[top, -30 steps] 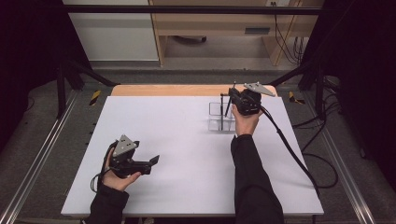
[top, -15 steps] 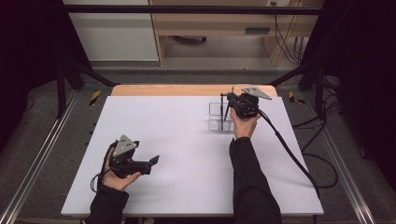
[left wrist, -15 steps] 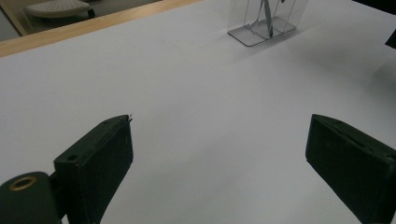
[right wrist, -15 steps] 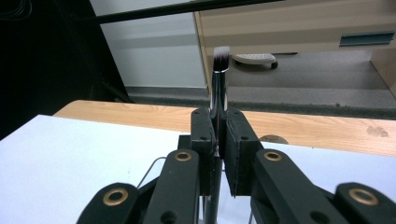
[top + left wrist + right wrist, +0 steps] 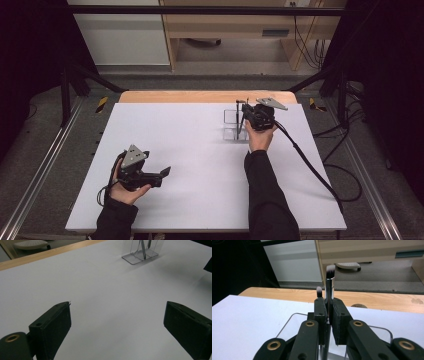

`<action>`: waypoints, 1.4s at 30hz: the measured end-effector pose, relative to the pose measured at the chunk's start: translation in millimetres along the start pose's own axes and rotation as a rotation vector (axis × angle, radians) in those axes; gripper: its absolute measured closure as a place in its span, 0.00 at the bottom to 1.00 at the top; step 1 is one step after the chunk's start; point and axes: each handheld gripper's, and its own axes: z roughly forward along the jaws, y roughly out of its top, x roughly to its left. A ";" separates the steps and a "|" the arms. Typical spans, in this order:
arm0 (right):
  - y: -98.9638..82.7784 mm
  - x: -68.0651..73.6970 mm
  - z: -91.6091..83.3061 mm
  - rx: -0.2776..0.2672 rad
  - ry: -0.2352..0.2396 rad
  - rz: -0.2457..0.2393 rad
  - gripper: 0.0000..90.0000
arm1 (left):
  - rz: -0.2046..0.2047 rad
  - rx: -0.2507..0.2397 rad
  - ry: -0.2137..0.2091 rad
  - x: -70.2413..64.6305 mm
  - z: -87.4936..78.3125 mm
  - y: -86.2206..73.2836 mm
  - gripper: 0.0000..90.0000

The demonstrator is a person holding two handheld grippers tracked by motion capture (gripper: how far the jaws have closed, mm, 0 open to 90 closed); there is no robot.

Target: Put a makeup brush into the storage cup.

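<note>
Nearest the person's edge of the white table [image 5: 200, 150], the left gripper [image 5: 162, 172] rests low in the left hand [image 5: 122, 187], well apart from the clear organizer [image 5: 235, 125], its jaws spread wide with nothing between them, bare tabletop under them. Further out, the right gripper [image 5: 245, 117] hangs right at the organizer, directly over it, jaws pinched tight on the silver handle of a makeup brush [image 5: 330, 280]. The brush stands upright, bristles on top, its lower end down inside the organizer. A second, smaller brush [image 5: 319, 291] pokes up just beside it. Beyond the organizer runs the table's wooden edge [image 5: 200, 96].
</note>
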 end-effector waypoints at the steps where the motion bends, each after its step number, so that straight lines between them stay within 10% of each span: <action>1: -1.2 -1.1 0.3 0.003 0.001 0.004 0.93 | 0.000 0.000 0.000 0.0 0.1 0.0 0.07; 22: -11.1 5.0 -3.9 0.068 0.017 -0.044 0.84 | 0.009 0.013 0.000 -1.9 2.0 -0.3 0.07; 42: -15.9 11.7 -49.6 0.057 0.165 -0.070 0.37 | 0.008 -0.001 0.004 -2.4 0.8 -0.1 0.07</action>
